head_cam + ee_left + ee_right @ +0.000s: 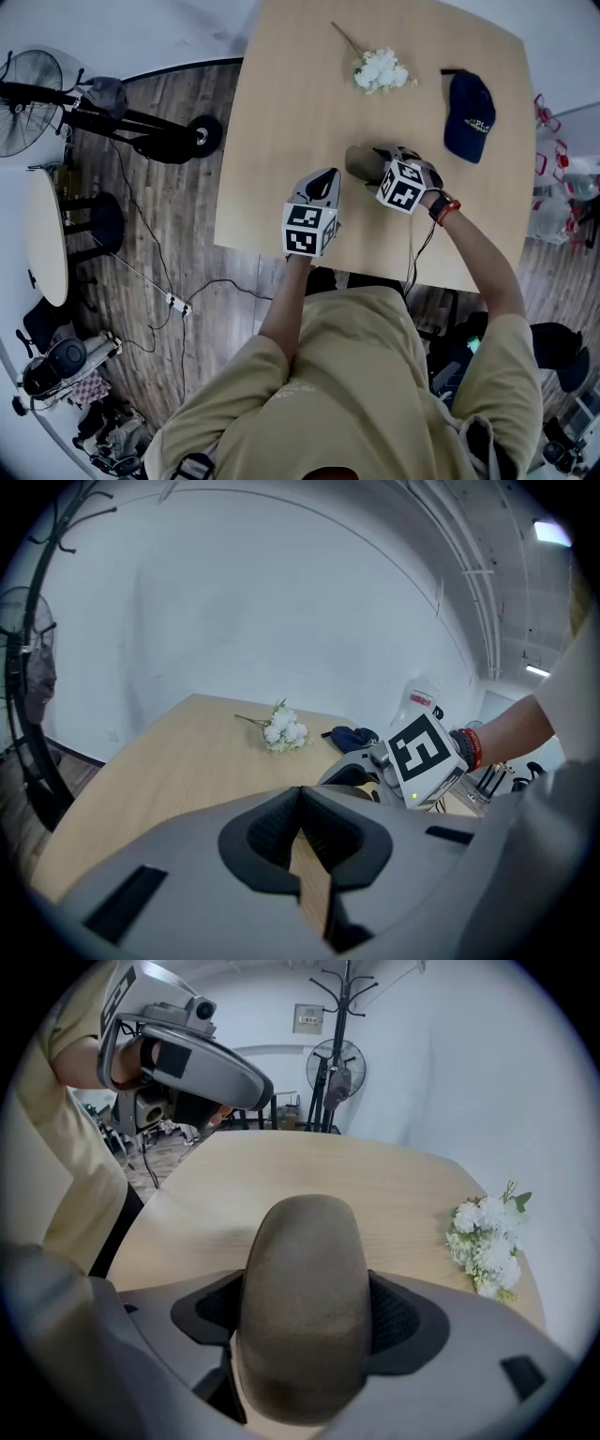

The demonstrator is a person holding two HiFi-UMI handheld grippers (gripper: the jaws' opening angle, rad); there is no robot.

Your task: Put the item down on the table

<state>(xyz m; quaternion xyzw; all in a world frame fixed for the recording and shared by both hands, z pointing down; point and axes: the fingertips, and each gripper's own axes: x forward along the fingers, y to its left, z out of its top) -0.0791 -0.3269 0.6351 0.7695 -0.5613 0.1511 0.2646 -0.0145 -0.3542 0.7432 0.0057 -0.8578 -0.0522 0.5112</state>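
A taupe, felt-like rounded item [302,1307] fills the space between the jaws of my right gripper [302,1335], which is shut on it. In the head view that item [359,161] sits low over the middle of the light wooden table [281,122], held by the right gripper [380,164]; I cannot tell if it touches the wood. My left gripper [327,180] hovers just to its left, jaws shut with nothing between them [302,822]. It shows at the upper left in the right gripper view [253,1087].
A white flower bunch [380,70] and a dark blue cap [469,114] lie at the table's far side. On the wooden floor to the left are a fan [23,89], a small round table [45,234] and cables. A coat stand [333,1044] stands beyond the table.
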